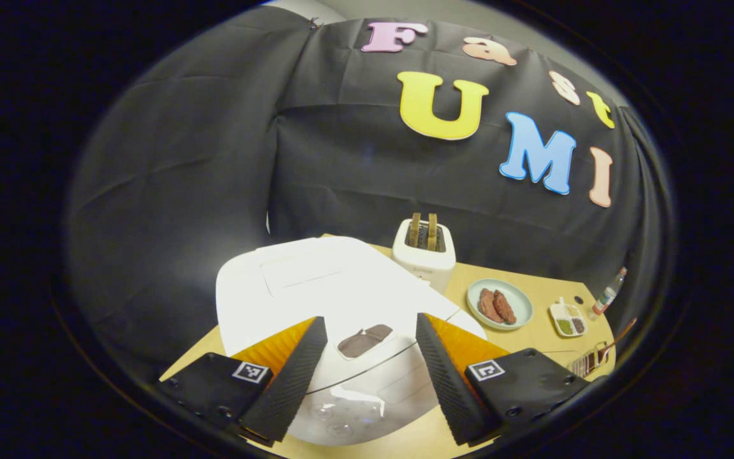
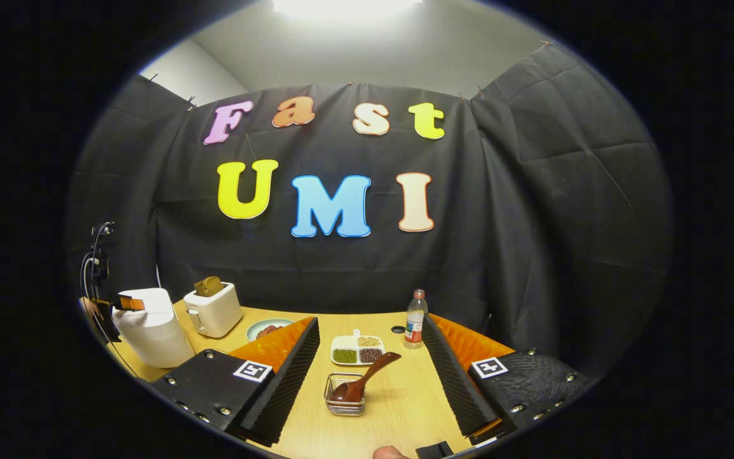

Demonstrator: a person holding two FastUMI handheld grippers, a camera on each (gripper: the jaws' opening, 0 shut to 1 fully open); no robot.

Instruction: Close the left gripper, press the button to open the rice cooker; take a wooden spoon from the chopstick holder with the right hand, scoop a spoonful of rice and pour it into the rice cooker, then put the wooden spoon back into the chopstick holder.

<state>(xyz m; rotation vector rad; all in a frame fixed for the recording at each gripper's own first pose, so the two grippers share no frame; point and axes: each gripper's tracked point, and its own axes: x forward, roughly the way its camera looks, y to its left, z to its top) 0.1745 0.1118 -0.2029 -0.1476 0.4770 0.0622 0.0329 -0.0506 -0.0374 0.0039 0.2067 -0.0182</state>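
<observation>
The white rice cooker [image 1: 341,293] sits close below my left gripper [image 1: 370,319], lid down. Its dark lid button [image 1: 365,341] lies between the open fingers, which touch nothing. In the right gripper view the cooker [image 2: 150,335] stands at the table's far left with the left gripper [image 2: 126,304] over its top. My right gripper [image 2: 370,320] is open and empty above the table. Just ahead of it a brown wooden spoon [image 2: 364,379] leans in a small wire chopstick holder [image 2: 345,401]. Behind the holder is a white divided dish [image 2: 359,350] of grains.
A white toaster [image 2: 214,309] holding toast stands behind the cooker. A pale plate [image 1: 499,305] with dark meat slices lies beside it. A small bottle [image 2: 415,319] stands at the table's back edge. Black cloth walls close in the table on three sides.
</observation>
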